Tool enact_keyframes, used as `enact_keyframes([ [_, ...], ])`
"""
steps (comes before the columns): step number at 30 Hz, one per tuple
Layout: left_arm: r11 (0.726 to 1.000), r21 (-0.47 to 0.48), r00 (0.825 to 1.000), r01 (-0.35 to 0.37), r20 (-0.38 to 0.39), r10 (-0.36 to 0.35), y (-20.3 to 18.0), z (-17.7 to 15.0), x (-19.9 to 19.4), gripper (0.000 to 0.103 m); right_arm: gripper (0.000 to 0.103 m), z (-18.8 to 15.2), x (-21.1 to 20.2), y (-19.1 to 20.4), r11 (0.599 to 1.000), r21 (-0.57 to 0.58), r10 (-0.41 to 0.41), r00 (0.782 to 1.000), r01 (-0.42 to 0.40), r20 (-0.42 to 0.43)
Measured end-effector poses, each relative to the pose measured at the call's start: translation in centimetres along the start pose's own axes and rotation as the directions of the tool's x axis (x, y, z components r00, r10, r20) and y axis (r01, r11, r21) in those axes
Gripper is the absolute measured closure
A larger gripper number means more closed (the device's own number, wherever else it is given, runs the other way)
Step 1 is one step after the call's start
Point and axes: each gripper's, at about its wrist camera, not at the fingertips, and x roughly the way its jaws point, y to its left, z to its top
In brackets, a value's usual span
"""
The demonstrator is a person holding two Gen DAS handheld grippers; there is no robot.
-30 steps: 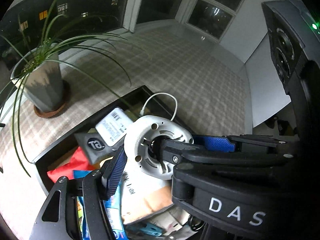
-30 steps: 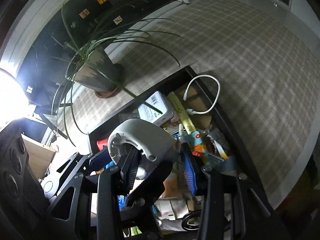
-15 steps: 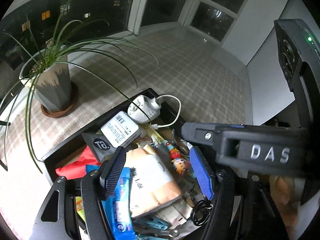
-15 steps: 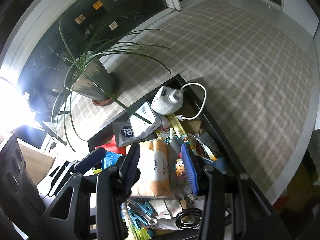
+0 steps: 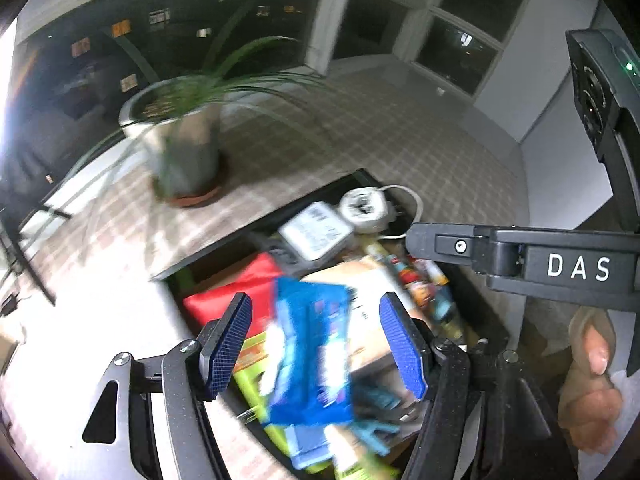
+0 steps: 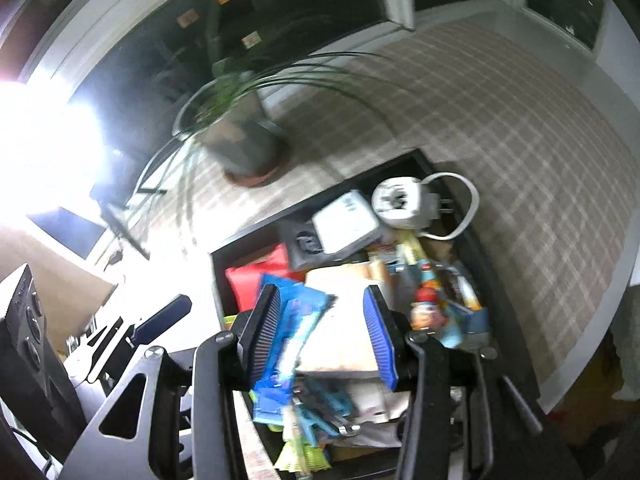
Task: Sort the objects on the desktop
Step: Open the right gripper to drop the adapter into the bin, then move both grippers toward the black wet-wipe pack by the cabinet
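A black box (image 5: 260,222) (image 6: 300,210) on the checked tablecloth holds a jumble of things. In its far right corner lies a white round adapter (image 5: 364,208) (image 6: 400,202) with a white cable (image 6: 468,208), and a white barcoded box (image 5: 314,232) (image 6: 346,224) lies beside it. Nearer are a red packet (image 5: 236,292), a blue packet (image 5: 308,348) (image 6: 292,332) and a tan packet (image 6: 344,320). My left gripper (image 5: 316,344) hangs open above the blue packet. My right gripper (image 6: 322,336) is open above the packets too, touching nothing. Both views are blurred.
A grey potted plant (image 5: 184,152) (image 6: 240,144) with long leaves stands behind the box to the left. The right gripper's body (image 5: 520,260) crosses the left wrist view, with a hand (image 5: 588,380) below it. Dark windows and a bright lamp (image 6: 36,140) lie beyond.
The white round adapter, held between the fingers a second ago, was let go and lies in the box's far corner. Both grippers have drawn back and up, away from it.
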Motion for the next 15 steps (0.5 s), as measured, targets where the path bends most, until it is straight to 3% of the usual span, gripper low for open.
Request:
enact_keyframes([
  [7,0.993,-0.088,0.996,-0.081,0.032,0.084,7.0,-3.0,-4.0,0.039,0.060,-1.3,1.2,8.1,0.990,-0.137,0.030,0.999,-0.033,-0.022],
  [15,0.953,-0.244,0.979,-0.177,0.053,0.196,17.2,-8.2,-9.3,0.039,0.060,-4.0,4.6,19.1,0.952,-0.292,0.071,0.993,-0.096,-0.092],
])
